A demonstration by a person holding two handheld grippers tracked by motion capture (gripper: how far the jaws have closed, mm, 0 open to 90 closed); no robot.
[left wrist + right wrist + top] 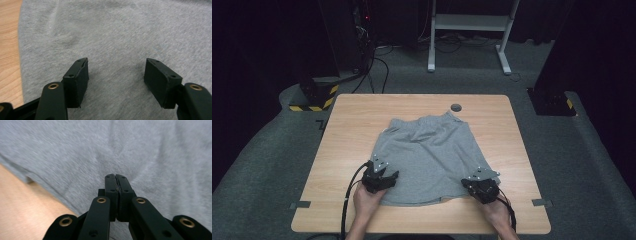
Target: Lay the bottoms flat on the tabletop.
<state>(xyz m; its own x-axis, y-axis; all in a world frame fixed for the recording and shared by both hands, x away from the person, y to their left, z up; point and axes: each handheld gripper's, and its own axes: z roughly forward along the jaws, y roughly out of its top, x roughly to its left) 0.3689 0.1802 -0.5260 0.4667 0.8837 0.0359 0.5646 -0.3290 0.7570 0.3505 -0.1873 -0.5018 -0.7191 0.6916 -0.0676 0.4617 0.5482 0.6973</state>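
Note:
A pair of grey shorts (427, 150) lies spread flat on the wooden table (352, 115), waistband toward the far edge. My left gripper (388, 176) rests over the near left hem, and its jaws stand open above the grey fabric (117, 30) with nothing between them (116, 67). My right gripper (469, 183) is at the near right hem. Its jaws are shut (116, 176), and the cloth (155, 157) puckers in creases toward their tips, so a small fold appears pinched. Bare wood (22, 207) shows to the left of that hem.
A round dark cable hole (456, 107) sits near the table's far edge, just beyond the waistband. Two tape marks (299, 204) (542, 202) lie near the front corners. A white desk frame (472, 25) and cables stand on the floor behind.

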